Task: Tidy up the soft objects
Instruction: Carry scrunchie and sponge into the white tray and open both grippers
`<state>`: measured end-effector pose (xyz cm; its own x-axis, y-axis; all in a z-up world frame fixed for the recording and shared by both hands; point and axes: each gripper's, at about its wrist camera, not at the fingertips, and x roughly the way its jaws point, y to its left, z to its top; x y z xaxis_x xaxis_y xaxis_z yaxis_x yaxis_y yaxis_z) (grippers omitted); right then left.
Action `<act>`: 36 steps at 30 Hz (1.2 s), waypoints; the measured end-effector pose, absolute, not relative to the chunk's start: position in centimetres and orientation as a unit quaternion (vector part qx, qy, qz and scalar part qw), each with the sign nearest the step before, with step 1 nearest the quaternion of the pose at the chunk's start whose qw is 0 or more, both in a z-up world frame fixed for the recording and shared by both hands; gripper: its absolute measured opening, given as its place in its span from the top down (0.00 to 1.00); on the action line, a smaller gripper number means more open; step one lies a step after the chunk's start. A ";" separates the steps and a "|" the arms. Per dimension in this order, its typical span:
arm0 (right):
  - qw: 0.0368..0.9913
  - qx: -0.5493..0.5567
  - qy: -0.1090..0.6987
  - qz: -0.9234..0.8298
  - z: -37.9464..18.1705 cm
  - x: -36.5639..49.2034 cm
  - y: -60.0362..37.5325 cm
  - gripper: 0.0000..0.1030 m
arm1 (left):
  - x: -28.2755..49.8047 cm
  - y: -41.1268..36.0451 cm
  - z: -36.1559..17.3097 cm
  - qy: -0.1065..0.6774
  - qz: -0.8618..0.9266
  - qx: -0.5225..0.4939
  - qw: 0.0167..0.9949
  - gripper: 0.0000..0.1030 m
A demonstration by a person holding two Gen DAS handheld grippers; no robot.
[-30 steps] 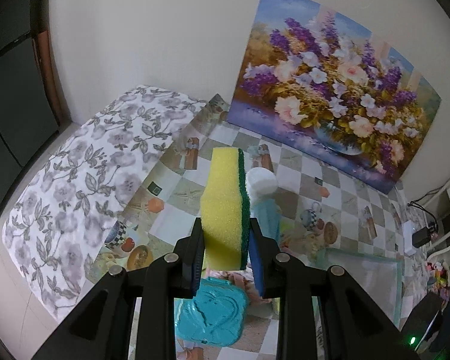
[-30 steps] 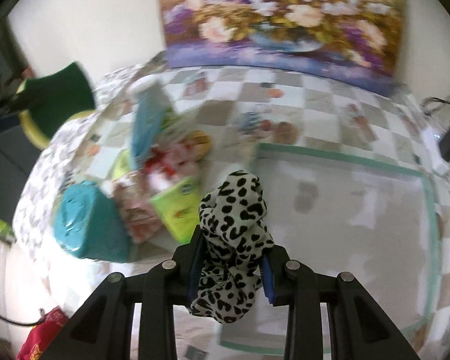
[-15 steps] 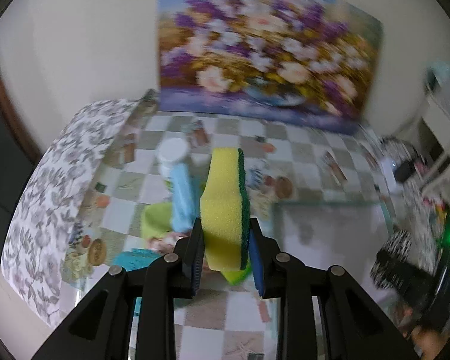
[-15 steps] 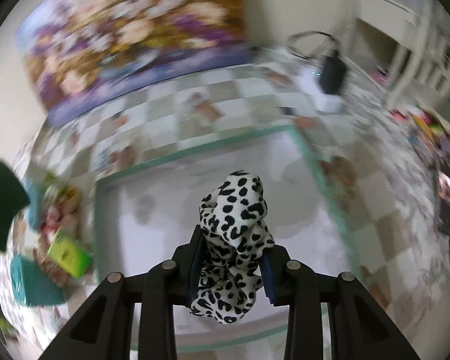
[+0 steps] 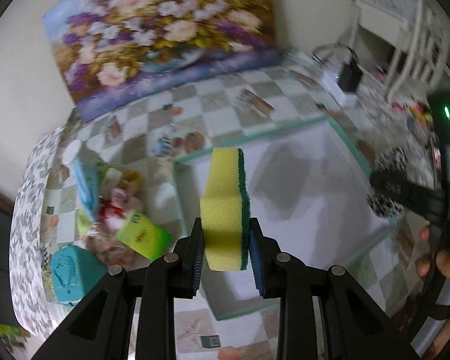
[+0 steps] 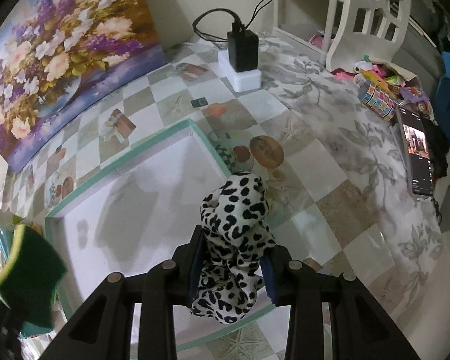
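Left gripper (image 5: 226, 241) clamps sponge (image 5: 226, 210) mid-frame, right gripper (image 6: 232, 265) clamps spotted cloth (image 6: 235, 240) lower centre, both above tray (image 6: 177, 130); early release risks landing past rim.

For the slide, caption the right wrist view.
Right gripper clamps a spotted cloth above the teal-rimmed tray.

1. Floral painting (image 6: 60, 60), leaning against the wall at the table's far edge.
2. Black adapter (image 6: 243, 49), seated on a white block (image 6: 244, 73).
3. Phone (image 6: 415, 156), screen lit, lying flat.
4. White chair (image 6: 366, 15).
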<state>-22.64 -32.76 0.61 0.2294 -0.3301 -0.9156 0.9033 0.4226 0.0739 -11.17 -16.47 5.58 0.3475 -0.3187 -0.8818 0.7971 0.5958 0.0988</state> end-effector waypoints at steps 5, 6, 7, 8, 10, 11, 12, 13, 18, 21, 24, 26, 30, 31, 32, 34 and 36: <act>0.717 0.312 0.464 -0.416 0.1 -21.6 -32.3 0.63 | -11.9 -17.2 4.5 0.454 -0.363 0.284 0.762 0.71; 0.717 0.312 0.466 -0.414 0.0 -21.5 -32.3 0.63 | -11.8 -17.1 4.4 0.458 -0.362 0.282 0.761 0.71; 0.716 0.313 0.467 -0.413 -0.1 -21.5 -32.2 0.63 | -11.6 -17.1 4.3 0.463 -0.361 0.279 0.760 0.70; 0.716 0.315 0.468 -0.411 -0.1 -21.5 -32.1 0.63 | -11.4 -17.0 4.3 0.466 -0.358 0.277 0.760 0.67; 0.718 0.317 0.468 -0.406 -0.1 -21.4 -32.1 0.62 | -11.1 -16.8 4.3 0.472 -0.356 0.268 0.761 0.62; 0.719 0.317 0.468 -0.405 0.0 -21.3 -32.0 0.60 | -11.0 -16.8 4.3 0.473 -0.356 0.265 0.761 0.61; 0.721 0.314 0.467 -0.404 0.2 -21.3 -31.9 0.59 | -10.9 -16.7 4.4 0.474 -0.357 0.262 0.761 0.60; 0.722 0.312 0.466 -0.405 0.4 -21.2 -31.8 0.56 | -10.9 -16.8 4.4 0.475 -0.359 0.259 0.761 0.58; 0.738 0.307 0.446 -0.403 2.0 -21.1 -31.5 0.38 | -10.7 -16.6 5.2 0.477 -0.374 0.236 0.760 0.32; 0.743 0.308 0.429 -0.411 2.9 -21.3 -31.4 0.32 | -10.6 -16.4 5.8 0.469 -0.377 0.228 0.765 0.26; 0.743 0.307 0.425 -0.417 3.2 -21.5 -31.5 0.31 | -10.0 -16.1 6.1 0.469 -0.375 0.217 0.769 0.23; 0.740 0.310 0.426 -0.419 3.1 -21.6 -31.6 0.31 | -9.4 -15.8 6.3 0.474 -0.373 0.203 0.772 0.22; 0.734 0.316 0.430 -0.420 2.8 -21.7 -31.8 0.31 | -8.0 -14.9 6.7 0.483 -0.365 0.171 0.777 0.21; 0.734 0.317 0.430 -0.420 2.8 -21.8 -31.8 0.31 | -7.7 -14.6 6.8 0.486 -0.361 0.163 0.779 0.21; 0.733 0.317 0.430 -0.420 2.8 -21.8 -31.8 0.31 | -7.3 -14.3 6.9 0.488 -0.358 0.155 0.781 0.21; 0.733 0.318 0.429 -0.422 2.9 -21.9 -31.8 0.30 | -6.4 -13.5 7.1 0.494 -0.345 0.137 0.786 0.21; 0.732 0.317 0.430 -0.423 2.9 -21.9 -31.8 0.30 | -5.3 -12.7 7.1 0.498 -0.325 0.125 0.794 0.21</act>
<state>-21.85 -31.77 2.88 0.2725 -0.3462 -0.8977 0.8920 0.4406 0.1009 -5.28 -12.70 7.06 0.2924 -0.3919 -0.8723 0.6414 0.7570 -0.1251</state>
